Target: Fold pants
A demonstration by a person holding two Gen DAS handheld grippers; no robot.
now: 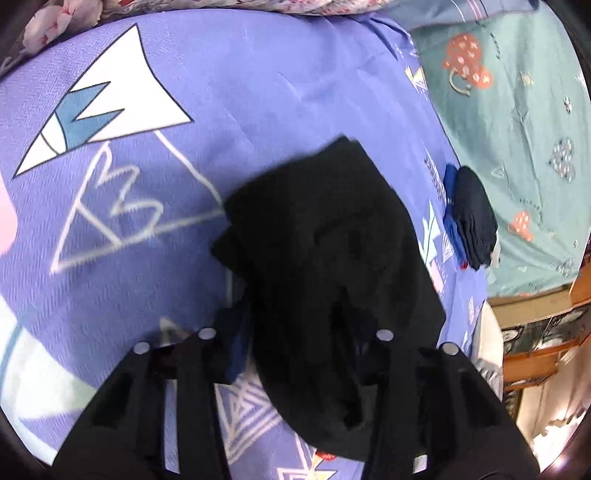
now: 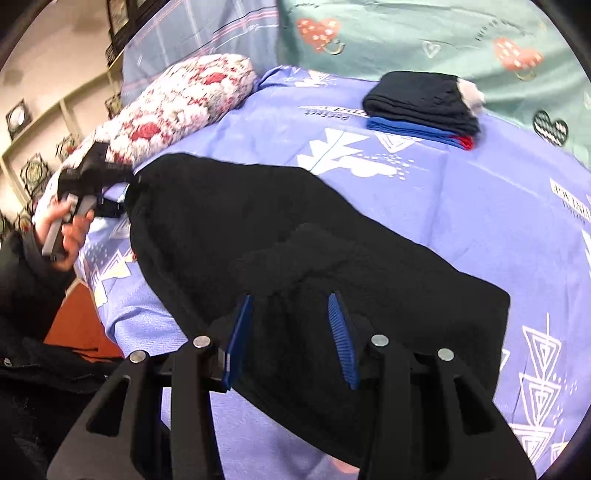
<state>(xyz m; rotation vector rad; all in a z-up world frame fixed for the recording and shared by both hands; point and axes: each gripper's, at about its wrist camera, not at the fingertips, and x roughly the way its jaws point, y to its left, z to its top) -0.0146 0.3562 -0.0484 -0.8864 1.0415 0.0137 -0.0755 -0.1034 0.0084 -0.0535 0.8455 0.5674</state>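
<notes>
The black pants are spread across a purple sheet patterned with white triangles, one end bunched into a thicker fold. In the right wrist view, the right gripper is seen with its blue-padded fingers parted, dark cloth lying between them. The left gripper is largely masked by the pants in its own view, so its state cannot be told; in the right wrist view it is held by a hand at the garment's far end. A stack of folded clothes is set well apart, near a teal bedspread. A floral blanket is bunched beside the pants.
</notes>
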